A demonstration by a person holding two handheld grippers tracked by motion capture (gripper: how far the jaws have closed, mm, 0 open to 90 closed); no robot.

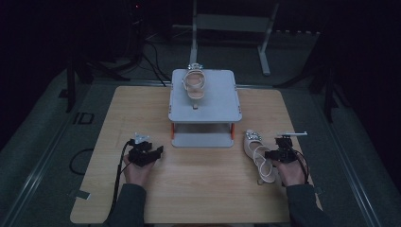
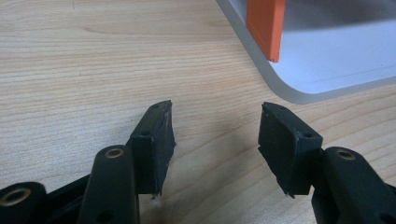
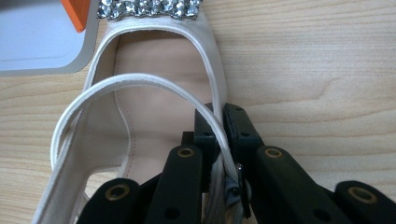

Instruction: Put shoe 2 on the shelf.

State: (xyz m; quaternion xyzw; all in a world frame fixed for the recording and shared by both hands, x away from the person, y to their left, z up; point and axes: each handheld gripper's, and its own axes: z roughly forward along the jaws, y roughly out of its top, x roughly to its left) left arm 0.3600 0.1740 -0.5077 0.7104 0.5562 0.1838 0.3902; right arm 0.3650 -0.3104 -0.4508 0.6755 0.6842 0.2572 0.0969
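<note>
Cream satin sandal (image 1: 257,155) lies on the wooden worktop (image 1: 198,189) at the near right, toe toward the grey two-tier stand (image 1: 205,100). Right gripper (image 1: 279,153) has its jaws clamped on the sandal's side edge and thin strap (image 3: 140,83), likely for a lift onto the stand beside its mate. Left gripper (image 1: 150,152) rests near left, jaws wide with nothing between (idle for now). Farther back, second sandal (image 1: 195,84) sits on the stand's top shelf. Right gripper view gives the pinch and rhinestone band (image 3: 149,8) up close; high view gives the layout.
</note>
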